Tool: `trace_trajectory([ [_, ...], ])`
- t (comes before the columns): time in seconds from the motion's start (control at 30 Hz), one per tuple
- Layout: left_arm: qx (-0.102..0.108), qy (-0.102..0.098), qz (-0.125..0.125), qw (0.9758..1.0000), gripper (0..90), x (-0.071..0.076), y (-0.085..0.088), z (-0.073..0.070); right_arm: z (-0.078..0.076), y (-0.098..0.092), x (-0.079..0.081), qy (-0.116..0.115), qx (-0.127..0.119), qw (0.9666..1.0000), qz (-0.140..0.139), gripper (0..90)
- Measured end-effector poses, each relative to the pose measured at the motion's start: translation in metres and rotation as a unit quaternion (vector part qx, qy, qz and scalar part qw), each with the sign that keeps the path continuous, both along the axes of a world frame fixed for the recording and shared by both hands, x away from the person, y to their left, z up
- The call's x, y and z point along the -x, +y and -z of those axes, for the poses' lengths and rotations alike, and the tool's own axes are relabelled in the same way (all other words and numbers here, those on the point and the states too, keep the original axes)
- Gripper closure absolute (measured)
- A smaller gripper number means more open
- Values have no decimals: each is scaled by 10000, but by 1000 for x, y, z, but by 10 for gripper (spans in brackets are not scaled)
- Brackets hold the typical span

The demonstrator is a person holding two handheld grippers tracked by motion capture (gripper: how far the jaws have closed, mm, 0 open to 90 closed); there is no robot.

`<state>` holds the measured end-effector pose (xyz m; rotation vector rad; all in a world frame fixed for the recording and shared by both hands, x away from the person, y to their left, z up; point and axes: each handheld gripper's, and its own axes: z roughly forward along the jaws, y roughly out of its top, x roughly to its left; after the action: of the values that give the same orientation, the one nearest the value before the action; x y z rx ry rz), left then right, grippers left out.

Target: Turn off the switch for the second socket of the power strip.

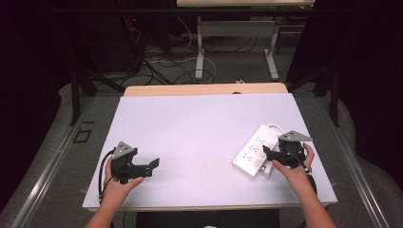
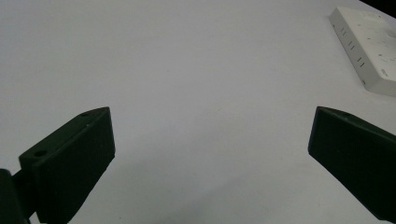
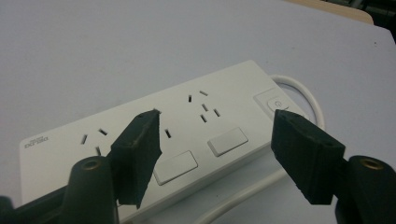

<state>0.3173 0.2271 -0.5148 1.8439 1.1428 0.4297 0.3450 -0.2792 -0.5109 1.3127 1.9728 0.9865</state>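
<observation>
My right claw (image 3: pixel 215 154) hovers over the white power strip (image 3: pixel 187 135) at the table's (image 1: pixel 190 123) right side — jaws partly apart, straddling it, nothing gripped yet. My left claw (image 2: pixel 210 154) gapes wide, empty — so the grasp remains undone.

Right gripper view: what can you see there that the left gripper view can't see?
The right gripper view shows the buttons on the power strip, its white cord, and the right gripper with jaws apart just over the strip. The left gripper view has the left gripper, jaws wide open over bare table, with the strip far off in a corner. Both show the white power strip and the pale table.
</observation>
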Motion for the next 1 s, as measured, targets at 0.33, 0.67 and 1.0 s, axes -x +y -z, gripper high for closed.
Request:
trace_trajectory([
  [0.33, -55, 19, -3, 10000, 12, 0, 0, 1, -8, -6, -9, 125, -53, 9999, 13, 410],
  [0.67, -54, 36, -30, 10000, 17, -1, 0, 2, -12, -8, -26, 259, -88, 9996, 24, 445],
  [1.0, -27, 54, -56, 10000, 21, -1, 1, 2, -19, -7, -39, 406, -33, 9992, 17, 468],
])
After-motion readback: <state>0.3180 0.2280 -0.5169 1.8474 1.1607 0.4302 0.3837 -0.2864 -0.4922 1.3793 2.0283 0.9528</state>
